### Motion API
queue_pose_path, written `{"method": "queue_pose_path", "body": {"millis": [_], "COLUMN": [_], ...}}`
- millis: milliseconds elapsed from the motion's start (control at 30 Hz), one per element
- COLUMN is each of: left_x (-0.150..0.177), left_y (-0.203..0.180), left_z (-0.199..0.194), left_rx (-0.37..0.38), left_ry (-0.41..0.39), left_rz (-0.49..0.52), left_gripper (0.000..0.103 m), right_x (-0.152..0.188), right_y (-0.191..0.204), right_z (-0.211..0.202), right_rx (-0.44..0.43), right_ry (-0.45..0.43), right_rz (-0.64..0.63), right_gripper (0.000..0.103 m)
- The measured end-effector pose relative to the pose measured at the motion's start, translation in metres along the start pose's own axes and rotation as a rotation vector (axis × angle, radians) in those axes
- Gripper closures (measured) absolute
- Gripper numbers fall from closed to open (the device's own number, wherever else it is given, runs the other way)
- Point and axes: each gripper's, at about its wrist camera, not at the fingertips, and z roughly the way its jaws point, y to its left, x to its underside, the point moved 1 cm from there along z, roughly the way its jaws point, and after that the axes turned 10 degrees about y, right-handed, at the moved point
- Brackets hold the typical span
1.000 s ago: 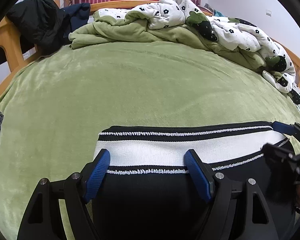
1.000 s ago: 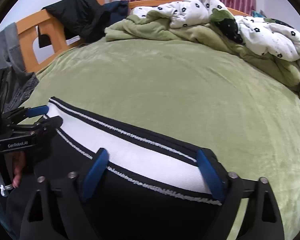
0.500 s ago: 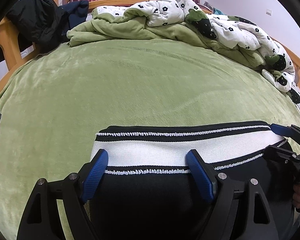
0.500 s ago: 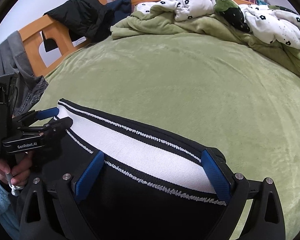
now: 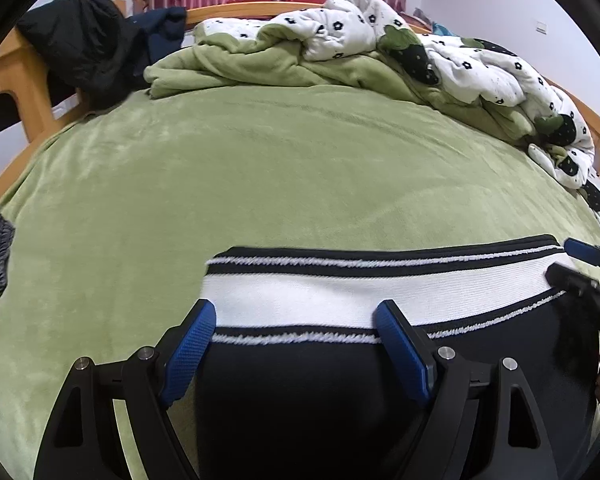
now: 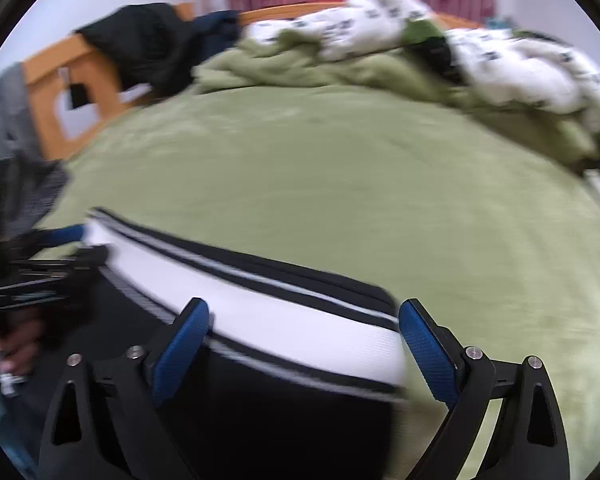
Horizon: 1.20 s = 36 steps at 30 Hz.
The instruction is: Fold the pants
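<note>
The pants [image 5: 340,384] lie on the green bed cover [image 5: 260,184] at its near edge, black cloth with a broad white waistband [image 5: 340,292] edged in black-and-white stripes — the band runs straight and flat across both views, its far edge towards the middle of the bed. I judge the fold as barely begun or between steps: only the waist end shows, the legs are below the frame, so how many folds are already in cannot be told. The left claw [image 5: 296,356] stands wide over the waistband's left end, its blue pads either side of the cloth and not pressing on it; its jaws have just been opening a little. The right claw [image 6: 304,356] stands wide too at the band's right corner (this view is smeared by motion), with the cloth between the pads but not pinched, and its jaws have just been closing somewhat. Nothing is held by either claw. What is left, as I read it, is to take the waist and carry it over. No containers are in view — only a heaped quilt [image 5: 440,64] and a dark jacket [image 5: 84,48] at the far end of the bed.
</note>
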Motion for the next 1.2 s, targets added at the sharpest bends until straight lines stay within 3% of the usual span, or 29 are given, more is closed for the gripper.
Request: {"method": "queue_pose_path", "body": {"millis": [133,267,500,667,800,933,1033,1133,1200], "left_x": [0.005,0.012,0.061,0.112,0.157,0.182,0.202,0.22,0.226], "left_y": [0.004,-0.002,-0.031,-0.037,-0.035,-0.024,-0.01,0.007,0.013], "left_z": [0.001,-0.002,-0.038,-0.071,-0.089,-0.103,-0.108,-0.099,-0.104], "left_rx": [0.014,0.052,-0.003,0.111,0.057,-0.004,-0.024,-0.026,-0.026], "left_ry": [0.042,0.116,0.111,0.14,0.099,0.066,0.099,0.169,0.155], "left_rz": [-0.026,-0.035,0.107,0.133,0.167,0.172,0.146,0.097,0.093], "left_gripper": [0.022,0.023,0.023,0.023,0.022,0.022,0.022,0.025,0.025], "right_x": [0.008,0.013,0.049,0.091,0.131,0.166,0.184,0.195,0.2], "right_y": [-0.031,-0.04,-0.025,-0.003,0.003,0.009,0.013,0.018,0.02], "right_z": [0.01,0.017,-0.021,-0.044,-0.058,-0.069,-0.072,-0.085,-0.096], "right_rx": [-0.106,-0.179,-0.117,-0.082,-0.103,-0.112,-0.101,-0.067,-0.086], "right_ry": [0.055,0.076,0.063,0.077,0.098,0.12,0.157,0.118,0.088], "right_rz": [0.165,0.222,0.156,0.061,0.096,0.128,0.129,0.119,0.123], "right_gripper": [0.013,0.014,0.022,0.022,0.022,0.022,0.022,0.022,0.022]}}
